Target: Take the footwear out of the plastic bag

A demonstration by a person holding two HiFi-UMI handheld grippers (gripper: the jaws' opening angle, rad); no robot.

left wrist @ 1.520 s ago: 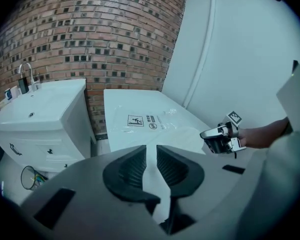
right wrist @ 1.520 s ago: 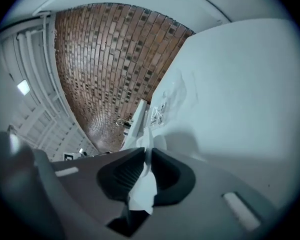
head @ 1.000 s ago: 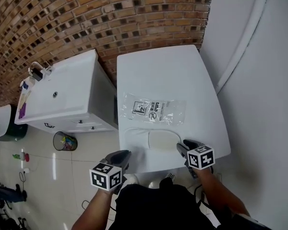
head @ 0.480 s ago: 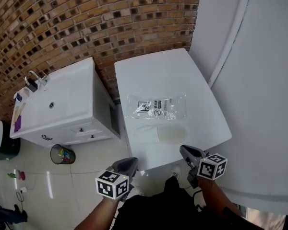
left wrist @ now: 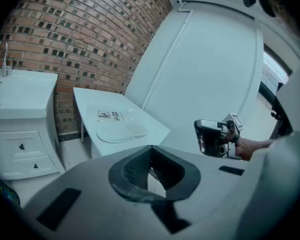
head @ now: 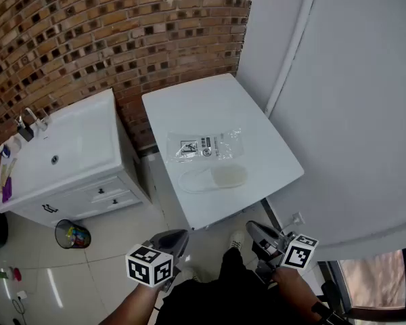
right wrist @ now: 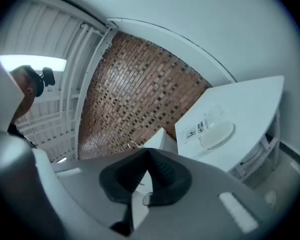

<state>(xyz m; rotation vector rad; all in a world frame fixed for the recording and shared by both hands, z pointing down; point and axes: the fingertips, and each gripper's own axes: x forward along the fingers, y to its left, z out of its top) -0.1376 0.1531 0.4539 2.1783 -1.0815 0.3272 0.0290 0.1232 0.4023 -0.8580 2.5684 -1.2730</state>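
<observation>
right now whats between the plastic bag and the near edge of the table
The white slipper, lying on the table beside the plastic bag; the head view shows it.

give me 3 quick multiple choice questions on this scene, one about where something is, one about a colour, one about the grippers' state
1. Where does the slipper lie relative to the plastic bag?
A) inside it
B) beside it on the table
C) under it

2. What colour is the slipper?
A) black
B) white
C) red

3. How do the left gripper and right gripper stand?
A) both shut and empty
B) left shut on the bag
C) right shut on the slipper

Answers:
1 B: the head view shows it out on the tabletop next to the bag.
2 B: it is pale like the table.
3 A: each gripper view shows the jaws together with nothing between them.
</observation>
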